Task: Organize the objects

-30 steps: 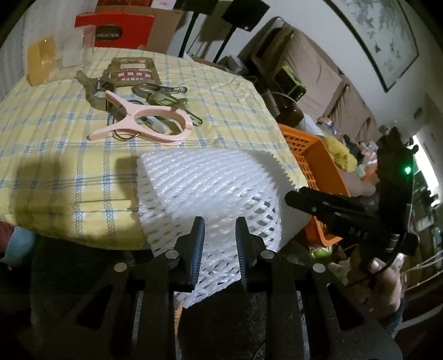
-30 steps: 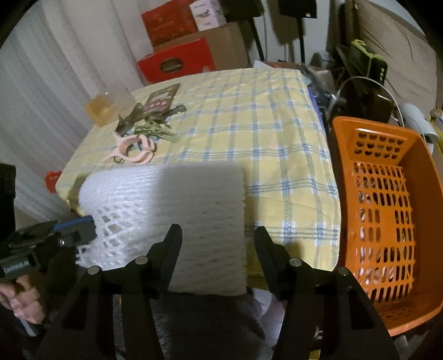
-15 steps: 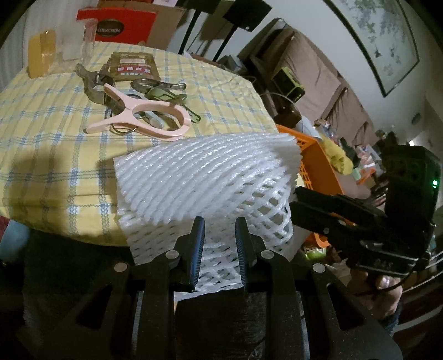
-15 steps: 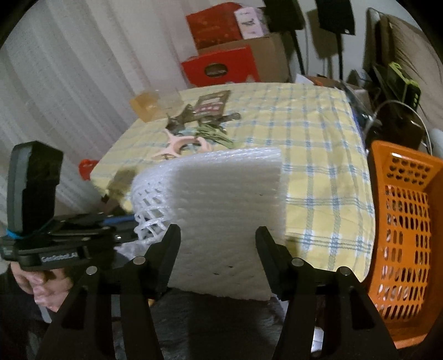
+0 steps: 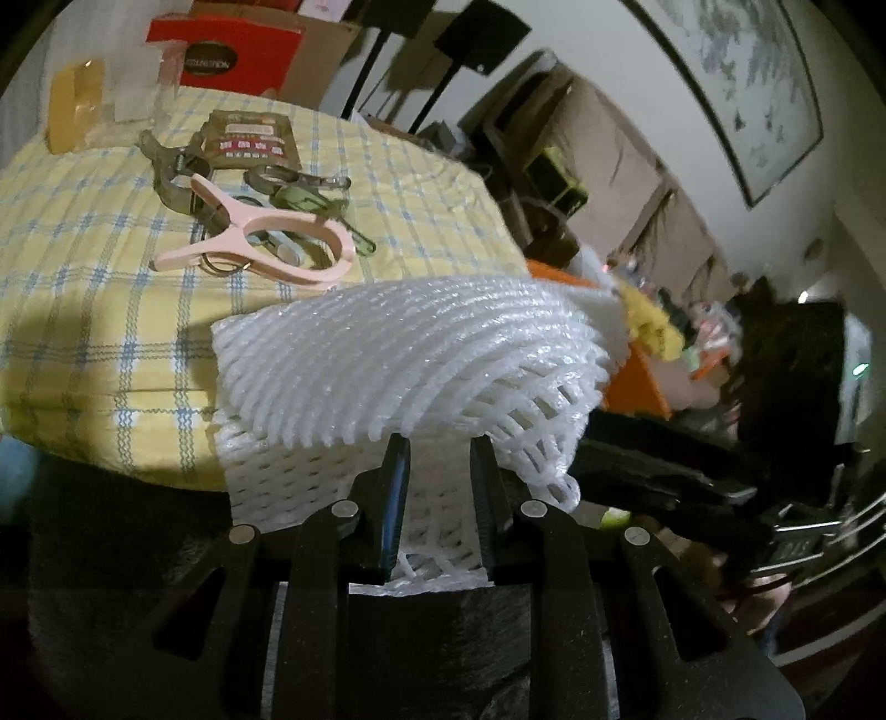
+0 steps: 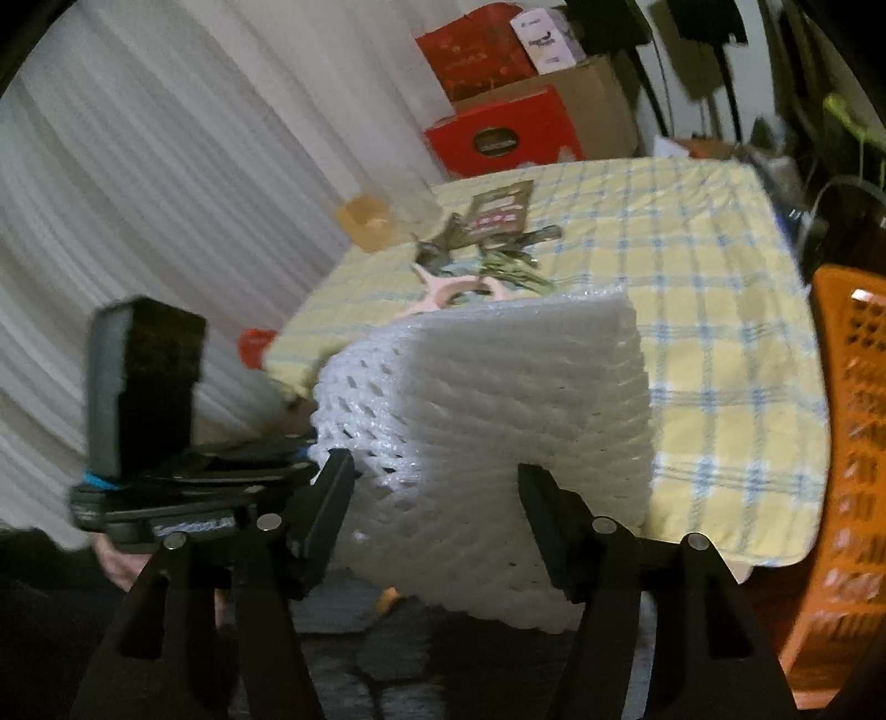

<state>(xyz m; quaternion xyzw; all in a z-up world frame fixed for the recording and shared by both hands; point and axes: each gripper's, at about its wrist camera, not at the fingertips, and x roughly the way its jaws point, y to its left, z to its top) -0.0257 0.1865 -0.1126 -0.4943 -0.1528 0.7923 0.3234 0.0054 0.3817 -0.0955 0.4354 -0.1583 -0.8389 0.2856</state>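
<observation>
Foam net (image 5: 421, 354) pinched by left gripper (image 5: 437, 459) — right gripper (image 6: 432, 487) angled down, jaws opening.

Not much here can be read. Far away, past the table, stands a red box (image 5: 232, 52). It has a dark oval label with pale letters. In the left wrist view the letters look like the end of the word "COLLECTION", but they are blurry. In the right wrist view the same red box (image 6: 504, 138) shows the oval too, and there the letters are too fuzzy to read.

The left gripper's black body (image 6: 183, 526) has small pale writing on its side. It is too smeared to make out.

A brown packet (image 5: 249, 138) lies on the far part of the table. It has red and white marks, too small to read.
</observation>
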